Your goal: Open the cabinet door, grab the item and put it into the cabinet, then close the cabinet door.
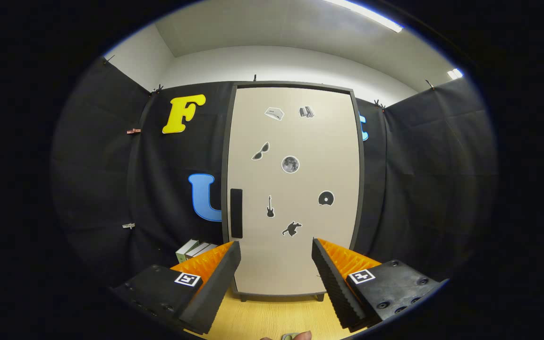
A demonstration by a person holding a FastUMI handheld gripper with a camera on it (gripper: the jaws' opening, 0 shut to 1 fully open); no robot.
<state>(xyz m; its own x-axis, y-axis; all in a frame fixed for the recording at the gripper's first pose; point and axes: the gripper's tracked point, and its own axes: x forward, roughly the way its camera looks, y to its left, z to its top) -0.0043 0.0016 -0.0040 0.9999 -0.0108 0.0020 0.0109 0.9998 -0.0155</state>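
Ahead, shut cabinet door (295,189); jaws spread, empty.

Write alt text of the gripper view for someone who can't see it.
A closed cabinet door, pale with small stickers and a dark handle at its left edge, stands ahead on a wooden table. The gripper is open, fingers apart and holding nothing. A small boxed item sits beyond the left finger.

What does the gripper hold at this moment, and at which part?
Nothing. The gripper is open, its fingers apart with only air between them, in front of the closed cabinet door. The handle is untouched.
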